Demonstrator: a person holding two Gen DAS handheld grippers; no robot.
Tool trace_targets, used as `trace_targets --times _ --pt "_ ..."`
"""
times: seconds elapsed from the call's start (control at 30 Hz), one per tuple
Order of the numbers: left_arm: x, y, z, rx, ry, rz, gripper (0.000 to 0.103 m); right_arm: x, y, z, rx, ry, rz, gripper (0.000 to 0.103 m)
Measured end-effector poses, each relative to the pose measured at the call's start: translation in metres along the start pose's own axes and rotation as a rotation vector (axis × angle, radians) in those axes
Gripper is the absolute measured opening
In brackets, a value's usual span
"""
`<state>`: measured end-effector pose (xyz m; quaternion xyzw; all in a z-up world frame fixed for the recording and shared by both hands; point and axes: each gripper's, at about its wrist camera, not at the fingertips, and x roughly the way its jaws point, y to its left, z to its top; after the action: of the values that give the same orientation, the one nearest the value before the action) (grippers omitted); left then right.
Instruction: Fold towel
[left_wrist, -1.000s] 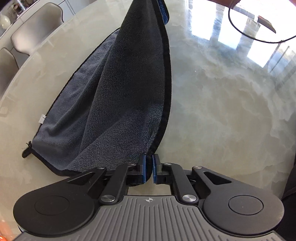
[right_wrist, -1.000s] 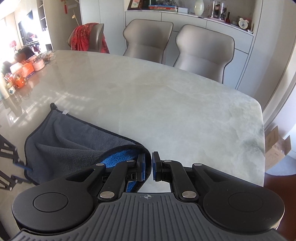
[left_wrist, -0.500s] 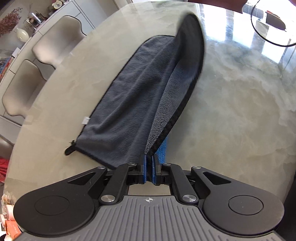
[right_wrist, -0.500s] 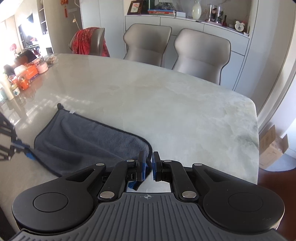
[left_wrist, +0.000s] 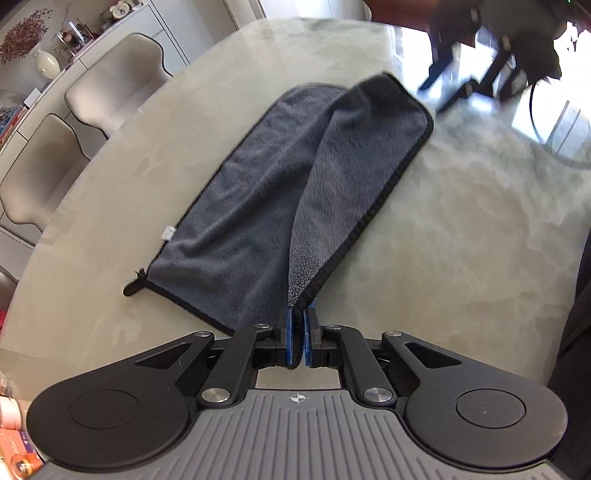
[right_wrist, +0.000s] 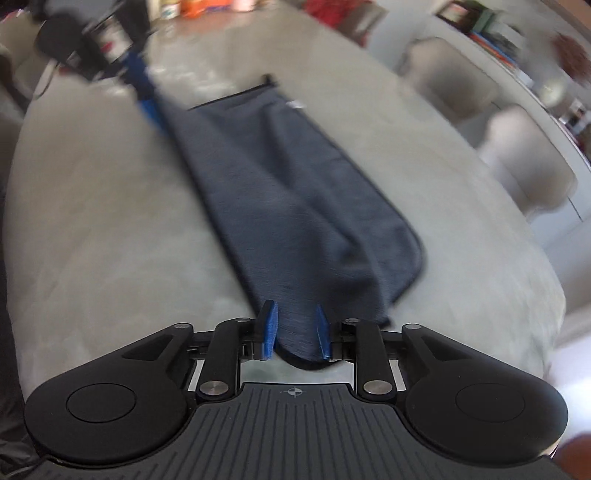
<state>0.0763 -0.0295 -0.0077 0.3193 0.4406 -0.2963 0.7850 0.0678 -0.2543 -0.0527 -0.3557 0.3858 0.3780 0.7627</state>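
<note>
A dark grey towel (left_wrist: 251, 206) with black trim lies folded lengthwise on the pale marble table (left_wrist: 461, 240). My left gripper (left_wrist: 298, 325) is shut on the towel's near corner, and a raised fold runs from it to the far end. In the right wrist view, which is blurred, the towel (right_wrist: 295, 206) stretches away from my right gripper (right_wrist: 293, 325). That gripper is open, its blue fingers either side of the towel's near end without pinching it. The left gripper (right_wrist: 144, 99) shows there at the towel's far left corner.
Grey chairs (left_wrist: 110, 88) stand along the far side of the table, with cabinets behind them. Small jars and packets (left_wrist: 14, 435) sit near the table's left end. A dark frame (left_wrist: 491, 55) shows beyond the table's far right edge.
The lifted half of the towel has come down over the other half. My right gripper has opened and let go of its corner and has swung round to look along the towel.
</note>
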Motion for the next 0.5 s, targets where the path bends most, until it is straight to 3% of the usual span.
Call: trace_targets --times 0.07,0.13,0.2,0.33,0.5 --pt "-0.005 0.003 0.002 -0.011 -0.020 0.000 0.005 0.009 0.017 0.009 -0.033 -0.033 -0.002 0.042" --pt "-0.010 0.010 0.007 -0.027 -0.043 -0.001 0.005 0.019 0.030 0.018 -0.056 -0.061 -0.043 0.050" --pt "-0.014 0.012 0.009 -0.030 -0.055 0.003 0.005 0.030 0.044 0.027 -0.079 -0.089 -0.084 0.051" --pt "-0.020 0.018 0.015 -0.045 -0.086 -0.007 0.005 0.044 0.055 0.042 -0.008 -0.122 -0.108 0.052" --pt "-0.029 0.023 0.016 -0.045 -0.107 -0.004 0.005 0.064 0.067 0.049 0.021 -0.090 -0.184 0.051"
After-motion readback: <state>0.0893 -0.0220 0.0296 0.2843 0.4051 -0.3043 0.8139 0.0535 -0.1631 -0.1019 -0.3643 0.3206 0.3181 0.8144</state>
